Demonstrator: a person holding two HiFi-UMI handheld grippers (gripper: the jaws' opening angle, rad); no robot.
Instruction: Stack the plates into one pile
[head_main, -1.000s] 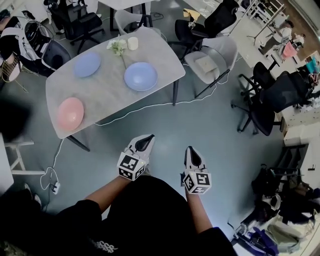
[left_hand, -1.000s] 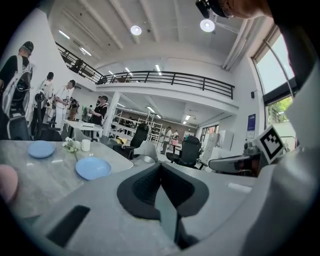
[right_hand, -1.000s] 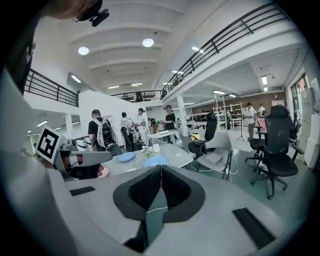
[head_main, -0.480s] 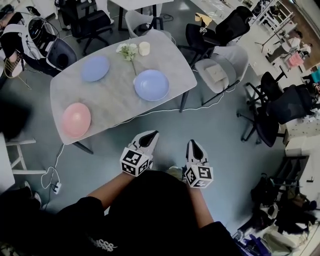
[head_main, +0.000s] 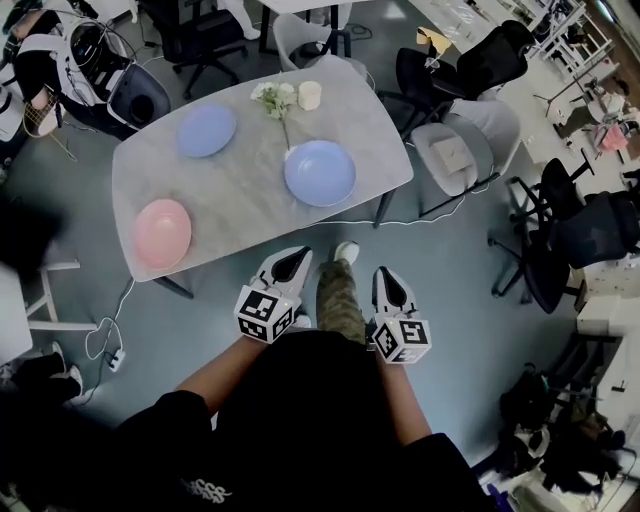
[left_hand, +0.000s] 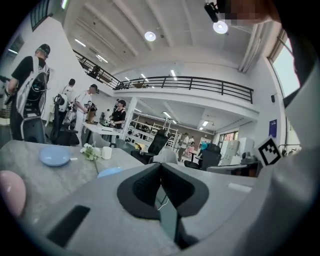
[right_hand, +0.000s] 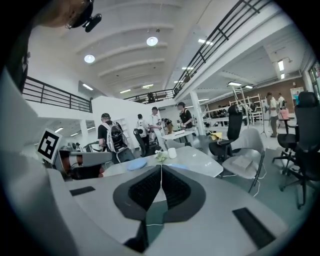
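Observation:
Three plates lie apart on the grey table (head_main: 240, 205): a pink plate (head_main: 162, 233) at its near left corner, a small blue plate (head_main: 206, 130) at the far left, and a larger blue plate (head_main: 320, 172) on the right side. Both grippers hang short of the table's near edge, over the floor. My left gripper (head_main: 299, 254) is shut and empty. My right gripper (head_main: 386, 275) is shut and empty too. In the left gripper view the pink plate (left_hand: 11, 190) and small blue plate (left_hand: 55, 156) show at the left.
A sprig of white flowers (head_main: 273, 96) and a white cup (head_main: 309, 95) stand at the table's far edge. Office chairs (head_main: 452, 150) ring the table's right and far sides. A cable (head_main: 430, 217) trails over the floor. People stand at the far left (head_main: 60, 60).
The table and plates have come nearer in the head view as I walked toward them. Both grippers stayed shut and moved forward together. A leg now shows between them.

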